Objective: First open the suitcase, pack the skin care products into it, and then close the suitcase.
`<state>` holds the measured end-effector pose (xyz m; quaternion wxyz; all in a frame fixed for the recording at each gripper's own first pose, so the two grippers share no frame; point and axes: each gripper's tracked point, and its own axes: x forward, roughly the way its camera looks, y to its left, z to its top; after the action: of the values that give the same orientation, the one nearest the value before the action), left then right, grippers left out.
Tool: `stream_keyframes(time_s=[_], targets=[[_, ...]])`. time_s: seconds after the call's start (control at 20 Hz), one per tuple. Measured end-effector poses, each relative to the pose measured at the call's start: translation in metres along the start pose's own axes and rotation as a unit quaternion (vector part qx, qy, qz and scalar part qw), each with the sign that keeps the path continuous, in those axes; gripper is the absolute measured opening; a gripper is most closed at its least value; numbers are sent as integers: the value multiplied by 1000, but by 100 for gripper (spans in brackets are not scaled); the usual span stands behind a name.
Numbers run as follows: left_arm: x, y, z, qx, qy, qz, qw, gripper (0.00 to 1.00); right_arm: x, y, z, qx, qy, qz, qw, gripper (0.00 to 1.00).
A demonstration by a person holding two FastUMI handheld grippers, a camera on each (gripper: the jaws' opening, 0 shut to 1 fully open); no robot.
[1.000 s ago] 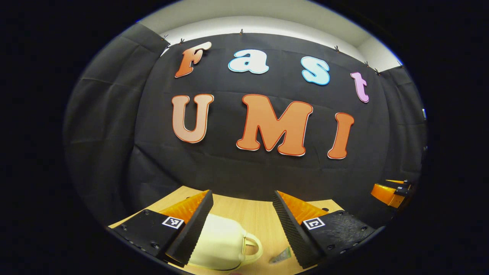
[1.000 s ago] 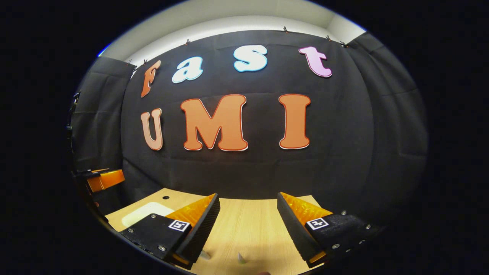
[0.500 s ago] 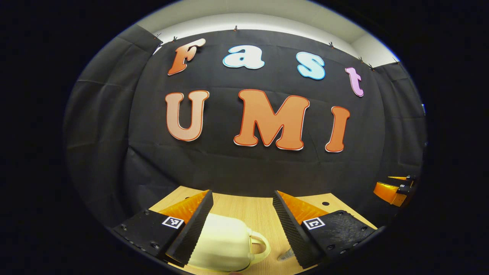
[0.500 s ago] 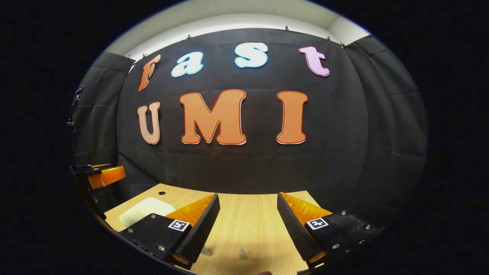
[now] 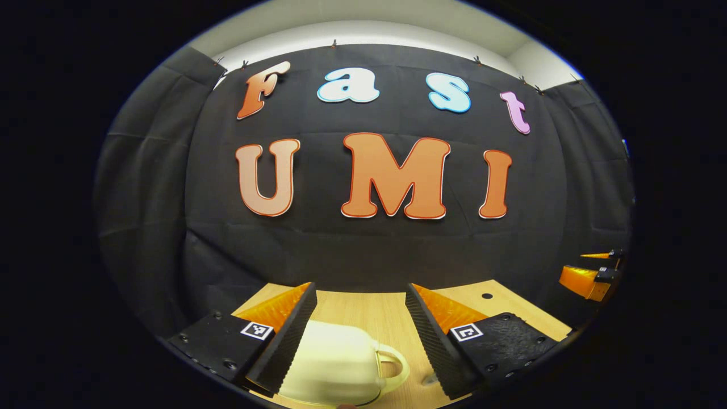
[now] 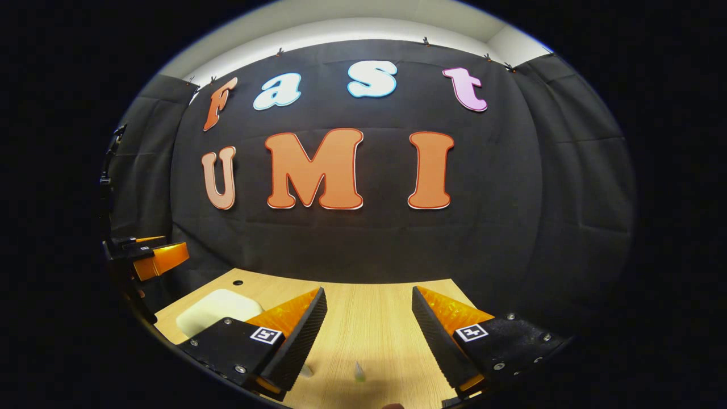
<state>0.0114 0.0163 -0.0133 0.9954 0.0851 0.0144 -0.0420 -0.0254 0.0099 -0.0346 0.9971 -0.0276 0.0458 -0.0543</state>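
Note:
A cream suitcase (image 5: 335,363) with a looped handle (image 5: 396,363) lies shut on the wooden table (image 5: 369,309), low in the left gripper view. My left gripper (image 5: 360,318) hovers above it, open, with nothing between its fingers. A small skin care item (image 5: 430,379) peeks out beside the right finger. In the right gripper view my right gripper (image 6: 369,318) is open over bare table (image 6: 369,301), with a small skin care tube (image 6: 359,372) below it and another item (image 6: 306,371) by the left finger. The suitcase (image 6: 218,304) lies at the left there.
The black cloth wall stands close behind the table's far edge. The right gripper (image 5: 588,278) shows at the far right of the left gripper view. In the right gripper view the left gripper (image 6: 150,255) hangs at the far left. A small hole (image 5: 487,296) marks the tabletop.
Both views have tipped down a little, so more tabletop and more of the suitcase show. Both grippers stay open and hold nothing.

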Motion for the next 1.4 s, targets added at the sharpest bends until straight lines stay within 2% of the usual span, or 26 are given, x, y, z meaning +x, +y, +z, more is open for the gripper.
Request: stream_keyframes(time_s=[0.2, 0.35, 0.45, 0.5, 0.6, 0.75, 0.9, 1.0, 1.15, 1.25, 1.35, 1.4], targets=[[4, -14, -16, 75, 9, -7, 997, 97, -4, -10, -10, 5, 12, -10, 1000, 95], [8, -31, -45, 128, 33, -25, 991, 98, -7, -24, -18, 10, 19, -27, 999, 95], [13, -38, -71, 162, 54, -30, 985, 98, -12, -36, -25, 15, 26, -42, 999, 95], [16, -44, -87, 181, 68, -37, 980, 100, -14, -42, -30, 19, 31, -49, 998, 95], [19, -54, -118, 222, 92, -51, 969, 98, -19, -59, -39, 28, 41, -68, 996, 95], [22, -77, -157, 303, 117, -86, 942, 98, -26, -86, -56, 43, 60, -100, 992, 95], [21, -105, -195, 411, 122, -137, 893, 99, -35, -112, -70, 57, 75, -128, 987, 96], [23, -117, -222, 463, 129, -163, 862, 98, -41, -127, -77, 66, 82, -144, 984, 95], [29, -116, -253, 493, 162, -169, 838, 98, -48, -141, -81, 67, 89, -157, 981, 95], [35, -115, -262, 507, 174, -163, 829, 98, -49, -148, -82, 63, 89, -162, 981, 95], [41, -113, -271, 530, 186, -158, 812, 98, -49, -151, -83, 63, 92, -163, 980, 95], [43, -107, -283, 539, 217, -156, 799, 98, -48, -153, -85, 64, 93, -163, 980, 95]])
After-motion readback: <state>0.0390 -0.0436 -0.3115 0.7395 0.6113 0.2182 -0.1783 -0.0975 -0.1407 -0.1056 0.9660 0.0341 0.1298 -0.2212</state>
